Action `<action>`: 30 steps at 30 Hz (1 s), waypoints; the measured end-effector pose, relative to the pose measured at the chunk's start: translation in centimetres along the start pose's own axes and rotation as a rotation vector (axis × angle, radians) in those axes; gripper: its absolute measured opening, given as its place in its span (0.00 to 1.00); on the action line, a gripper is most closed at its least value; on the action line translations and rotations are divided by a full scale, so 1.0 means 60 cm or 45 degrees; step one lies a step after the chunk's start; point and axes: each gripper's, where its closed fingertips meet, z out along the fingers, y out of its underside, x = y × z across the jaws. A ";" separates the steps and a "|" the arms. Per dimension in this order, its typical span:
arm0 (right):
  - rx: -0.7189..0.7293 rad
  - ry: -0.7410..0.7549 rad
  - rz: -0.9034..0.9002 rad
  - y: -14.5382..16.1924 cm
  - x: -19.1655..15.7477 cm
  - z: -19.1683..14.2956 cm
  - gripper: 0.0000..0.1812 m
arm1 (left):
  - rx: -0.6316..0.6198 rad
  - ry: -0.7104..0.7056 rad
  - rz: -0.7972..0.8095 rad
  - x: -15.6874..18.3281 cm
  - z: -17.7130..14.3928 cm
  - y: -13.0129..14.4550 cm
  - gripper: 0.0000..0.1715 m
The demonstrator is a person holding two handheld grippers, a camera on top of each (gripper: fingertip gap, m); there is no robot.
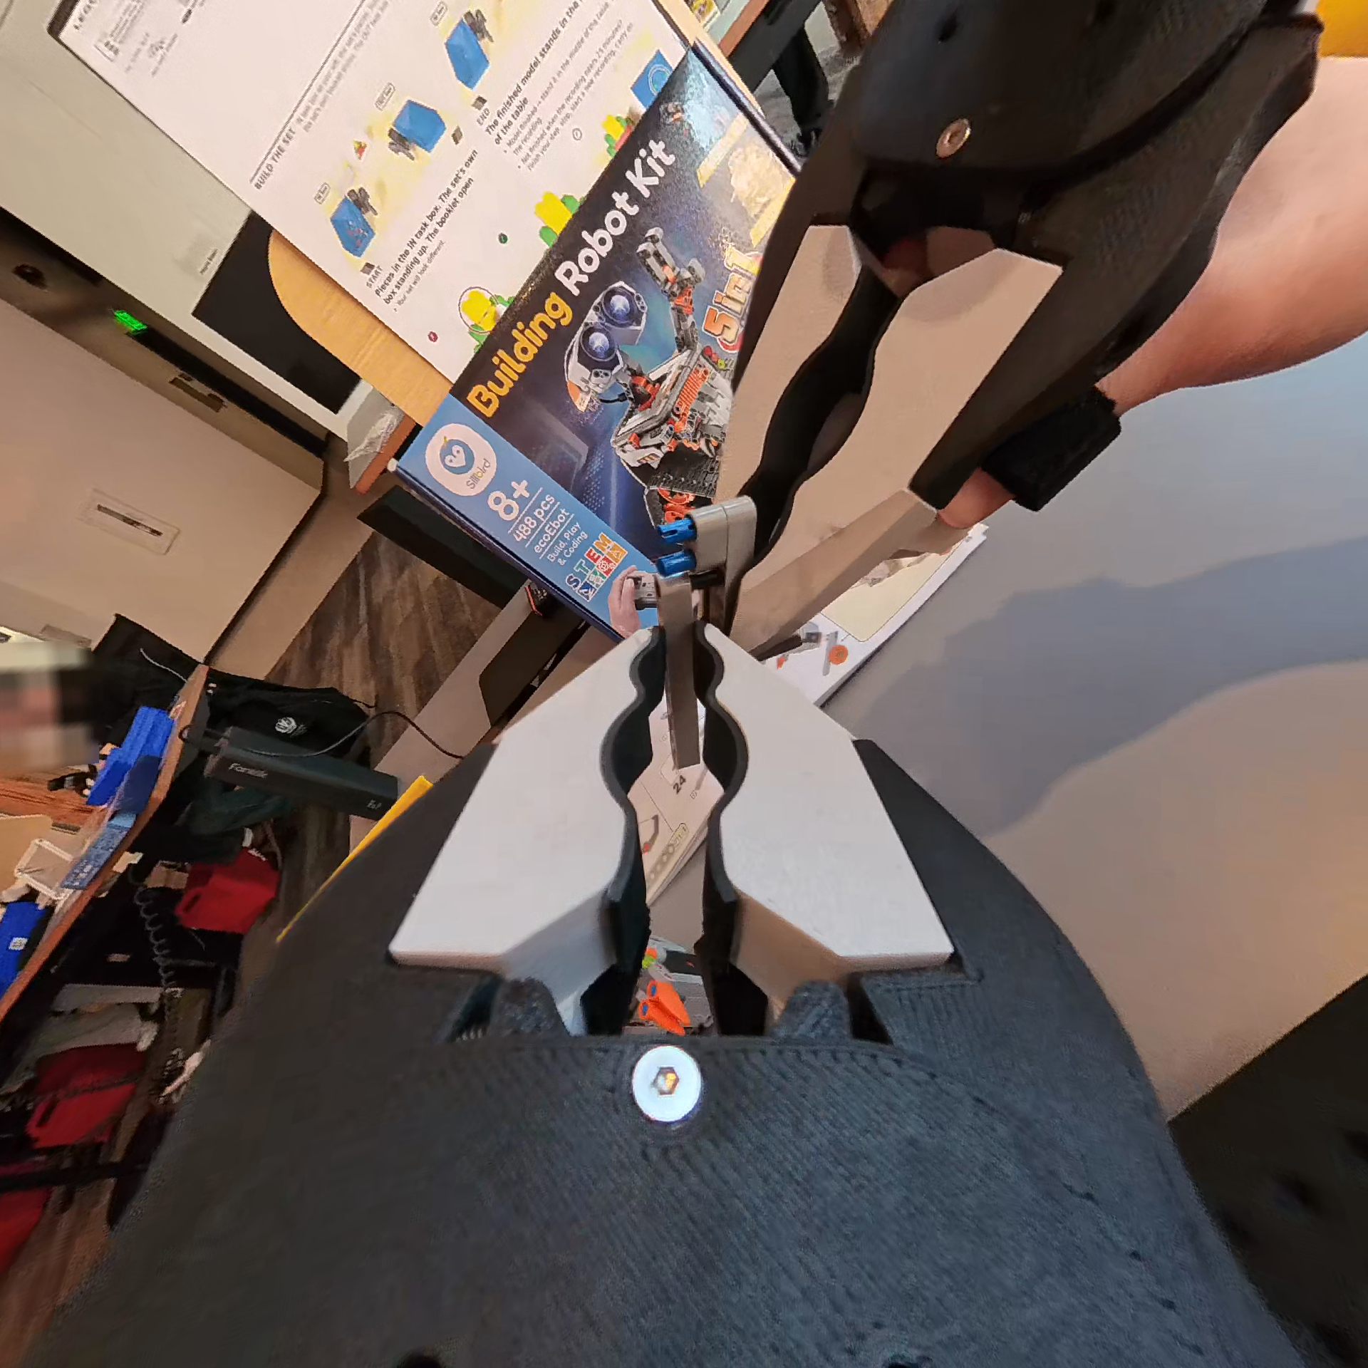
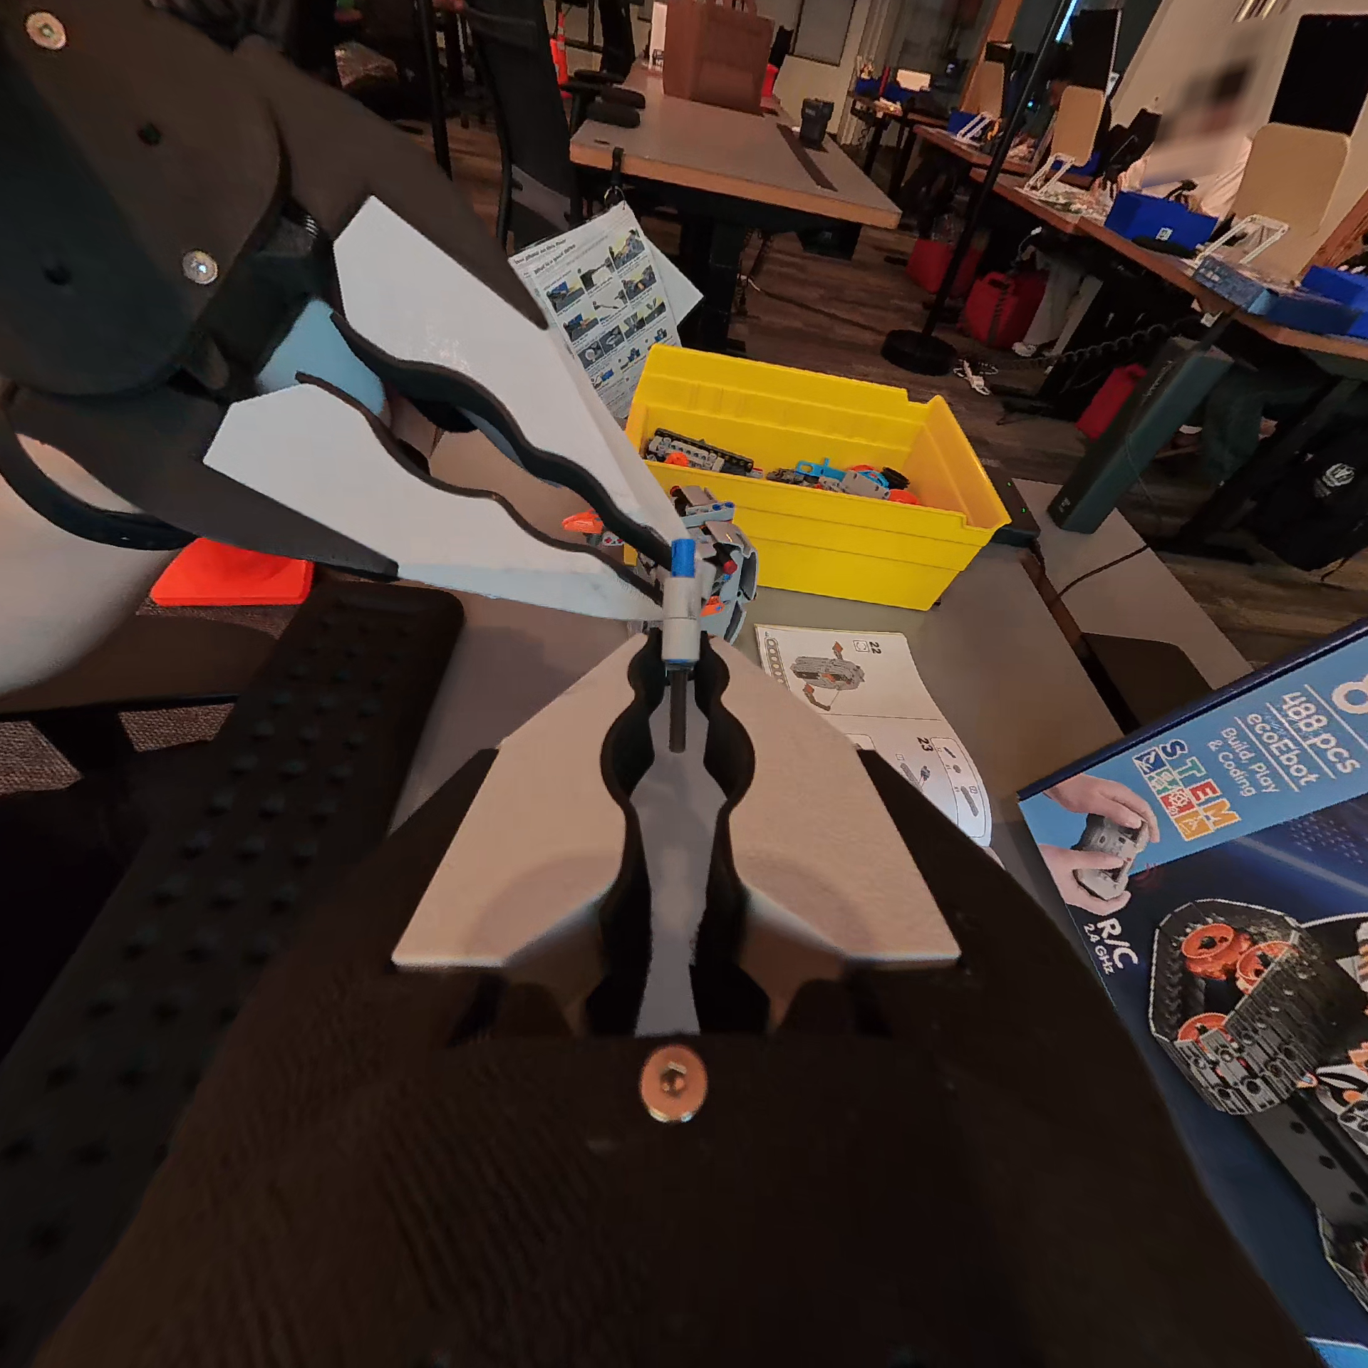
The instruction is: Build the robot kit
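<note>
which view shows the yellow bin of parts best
The right wrist view: the yellow bin sits open on the table beyond the right gripper, with its loose black, blue and orange pieces visible inside. The left wrist view shows only a thin yellow edge beside the left gripper, possibly the same bin.

kit box [image 2: 1214, 925] cut off at right edge, person [image 2: 1199, 141] blurred out, bin's [image 2: 814, 533] pieces indistinct
</note>
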 end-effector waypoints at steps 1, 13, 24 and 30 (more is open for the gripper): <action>0.000 -0.001 0.008 0.001 0.001 0.001 0.03 | -0.003 -0.009 0.015 0.000 0.001 0.001 0.03; 0.148 -0.037 0.203 -0.001 0.013 0.012 0.03 | -0.095 0.044 0.209 -0.010 0.015 0.006 0.03; 0.527 0.121 0.211 -0.076 0.039 -0.043 0.03 | -0.132 0.003 0.603 -0.044 0.012 -0.078 0.03; 0.658 0.141 0.218 -0.119 0.045 -0.099 0.03 | -0.066 -0.120 0.784 -0.049 -0.002 -0.149 0.03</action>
